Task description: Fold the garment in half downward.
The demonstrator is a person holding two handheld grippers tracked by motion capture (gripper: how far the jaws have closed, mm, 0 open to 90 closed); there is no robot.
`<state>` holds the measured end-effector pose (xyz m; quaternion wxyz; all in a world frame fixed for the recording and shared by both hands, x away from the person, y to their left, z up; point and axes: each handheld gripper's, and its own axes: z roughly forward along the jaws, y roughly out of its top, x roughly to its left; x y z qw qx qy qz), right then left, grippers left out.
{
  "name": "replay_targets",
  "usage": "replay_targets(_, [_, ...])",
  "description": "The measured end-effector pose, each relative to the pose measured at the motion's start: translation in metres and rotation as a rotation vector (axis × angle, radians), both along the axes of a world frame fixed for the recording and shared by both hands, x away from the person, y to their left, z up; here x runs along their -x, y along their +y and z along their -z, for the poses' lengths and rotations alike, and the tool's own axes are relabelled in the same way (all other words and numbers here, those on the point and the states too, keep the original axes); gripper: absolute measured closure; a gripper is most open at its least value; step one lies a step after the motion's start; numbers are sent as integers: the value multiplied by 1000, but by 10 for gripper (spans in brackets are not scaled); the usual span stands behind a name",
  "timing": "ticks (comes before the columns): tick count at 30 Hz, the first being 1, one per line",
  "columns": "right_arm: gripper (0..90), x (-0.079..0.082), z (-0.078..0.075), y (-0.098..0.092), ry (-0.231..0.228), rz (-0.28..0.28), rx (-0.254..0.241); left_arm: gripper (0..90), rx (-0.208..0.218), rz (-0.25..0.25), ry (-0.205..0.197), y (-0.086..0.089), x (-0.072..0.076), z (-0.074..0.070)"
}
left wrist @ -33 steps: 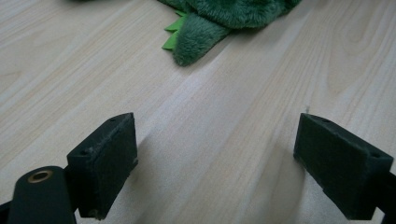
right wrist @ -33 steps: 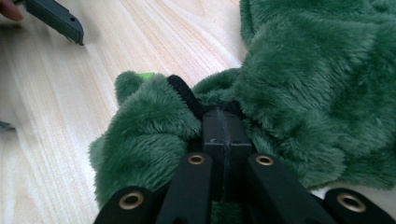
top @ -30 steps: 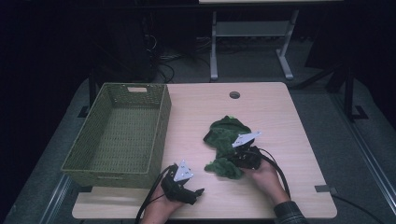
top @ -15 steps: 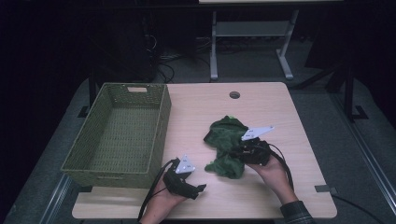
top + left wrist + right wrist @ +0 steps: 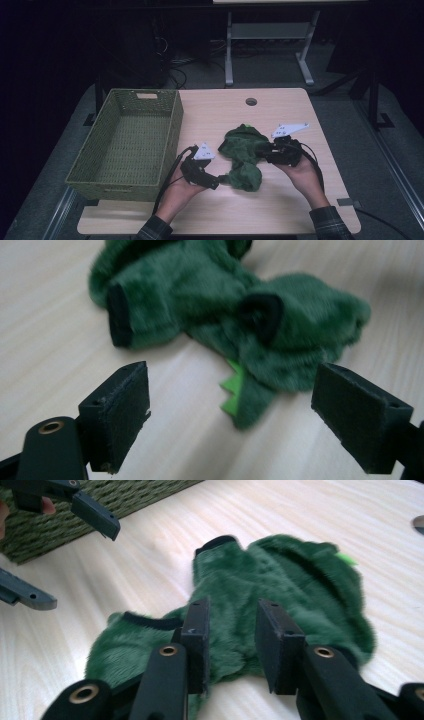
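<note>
A dark green plush costume (image 5: 242, 156) with bright green spikes and black cuffs lies crumpled in the middle of the light wooden table (image 5: 280, 210). My left gripper (image 5: 216, 181) stands open at its near-left end. Its wide-apart jaws (image 5: 232, 385) hold nothing, and the plush (image 5: 280, 345) lies just ahead of them. My right gripper (image 5: 261, 151) hovers at the plush's right side. Its jaws (image 5: 232, 607) have just been opening; they stand partly apart above the fabric (image 5: 300, 580) without pinching it. The right gripper view also catches the left gripper (image 5: 75, 560) at the upper left.
A green woven basket (image 5: 172, 125) stands empty on the table's left side, also visible in the right gripper view (image 5: 145, 492). A cable hole (image 5: 251, 101) sits near the far edge. A grey desk frame (image 5: 267, 35) stands on the floor beyond the table.
The right gripper has opened, let go of the plush and lifted back to the right. The left gripper has moved forward and to the right, toward the plush's near end.
</note>
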<state>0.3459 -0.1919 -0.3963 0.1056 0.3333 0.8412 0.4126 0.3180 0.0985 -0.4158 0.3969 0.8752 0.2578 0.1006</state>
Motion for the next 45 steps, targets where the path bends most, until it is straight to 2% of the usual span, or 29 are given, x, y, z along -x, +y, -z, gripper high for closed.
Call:
replay_targets(5, [653, -13, -5, -6, -2, 9, -4, 222, 23, 21, -12, -5, -18, -9])
replay_targets(9, [651, -23, -7, -12, -1, 33, -11, 265, 17, 40, -17, -11, -33, -12])
replay_targets(10, [651, -25, -7, -13, -3, 37, -28, 280, 12, 42, -17, -12, -37, -13])
replay_targets(12, [644, -30, -7, -16, 14, 50, -29, 308, 18, 36, -19, -14, -46, -14])
replay_targets(16, [644, -43, -7, -19, -3, 63, -23, 371, 24, 17, -23, -17, -66, -15])
replay_targets(18, [643, -50, -5, -21, 22, 76, -18, 401, 25, 8, -21, -19, -76, -14])
replay_targets(21, [644, -63, 1, -21, 41, 88, -4, 426, 24, -5, -11, -23, -91, -13])
replay_targets(23, [644, -70, 6, -22, 45, 98, -14, 445, 20, -14, -9, -26, -101, -12])
replay_targets(25, [642, -77, 14, -24, 65, 111, -16, 474, 20, -20, -4, -29, -111, -9])
replay_targets(32, [627, -93, 39, -28, 126, 138, -8, 503, -25, -28, 38, -40, -140, 11])
replay_targets(40, [620, -106, 60, -27, 163, 147, -5, 506, -66, -29, 85, -50, -158, 32])
replay_targets(45, [630, -108, 66, -24, 170, 137, 25, 536, -71, -38, 113, -49, -163, 41])
